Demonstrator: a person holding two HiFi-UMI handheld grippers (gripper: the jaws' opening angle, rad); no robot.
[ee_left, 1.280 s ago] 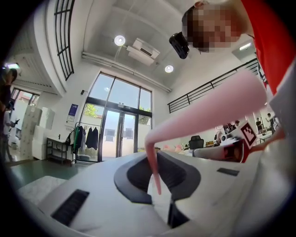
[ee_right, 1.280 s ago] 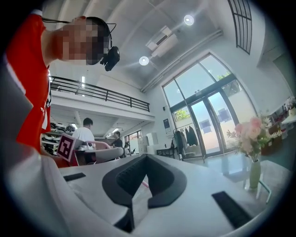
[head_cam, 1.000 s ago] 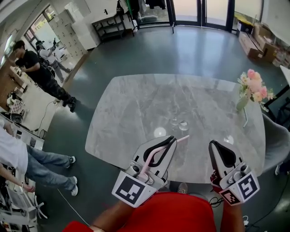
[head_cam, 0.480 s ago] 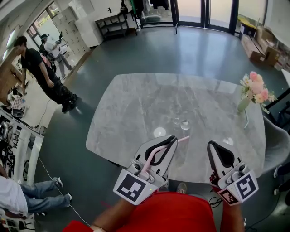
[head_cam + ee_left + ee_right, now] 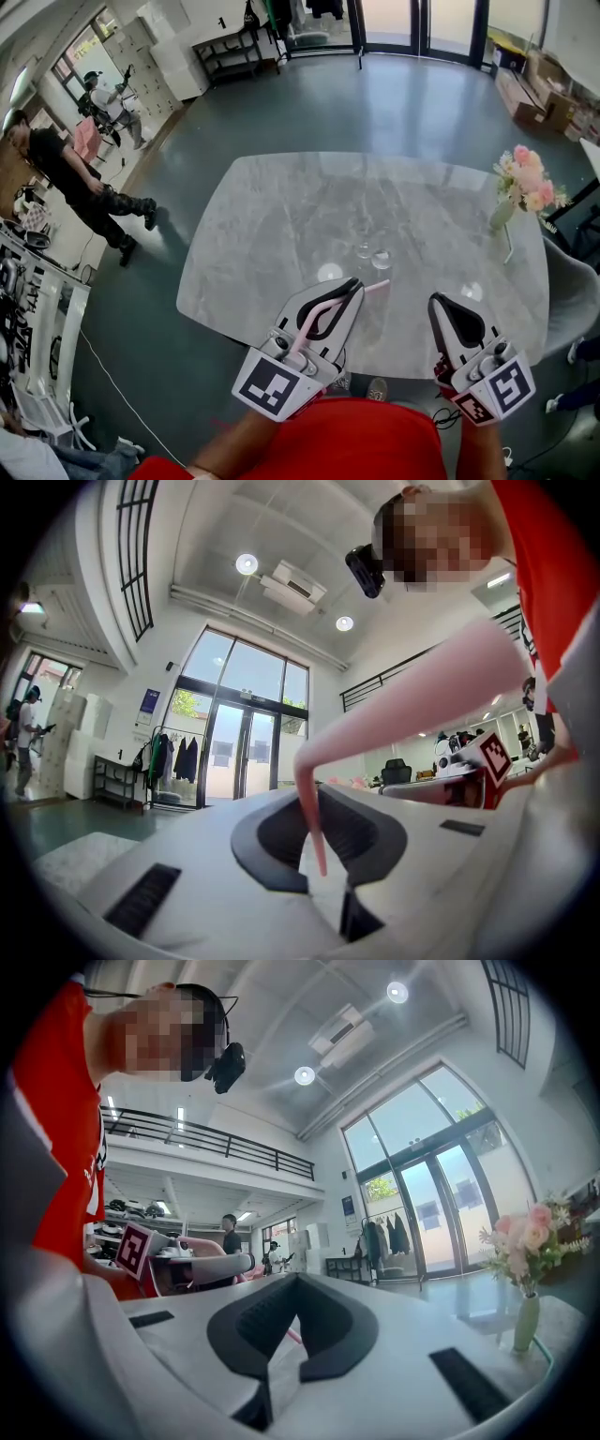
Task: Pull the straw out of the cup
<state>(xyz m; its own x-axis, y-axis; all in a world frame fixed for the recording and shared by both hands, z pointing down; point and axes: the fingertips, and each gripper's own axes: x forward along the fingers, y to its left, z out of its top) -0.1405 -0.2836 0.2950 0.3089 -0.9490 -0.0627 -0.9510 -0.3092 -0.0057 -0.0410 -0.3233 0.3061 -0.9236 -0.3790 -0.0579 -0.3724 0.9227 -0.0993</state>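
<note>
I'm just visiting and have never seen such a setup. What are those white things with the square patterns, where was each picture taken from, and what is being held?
There is no robot here. A person in red holds a white hand-held gripper in each hand, and the patterned cubes are part of those. The head view comes from a camera on the person's head, looking down. The two gripper views come from cameras riding on each tool, looking along its jaws. On the grey marble table stand two small clear glasses and, at the right, a vase of pink flowers. The left hand-held gripper is shut on a bent pink straw, which is outside the glasses. The right hand-held gripper is shut and empty.
</note>
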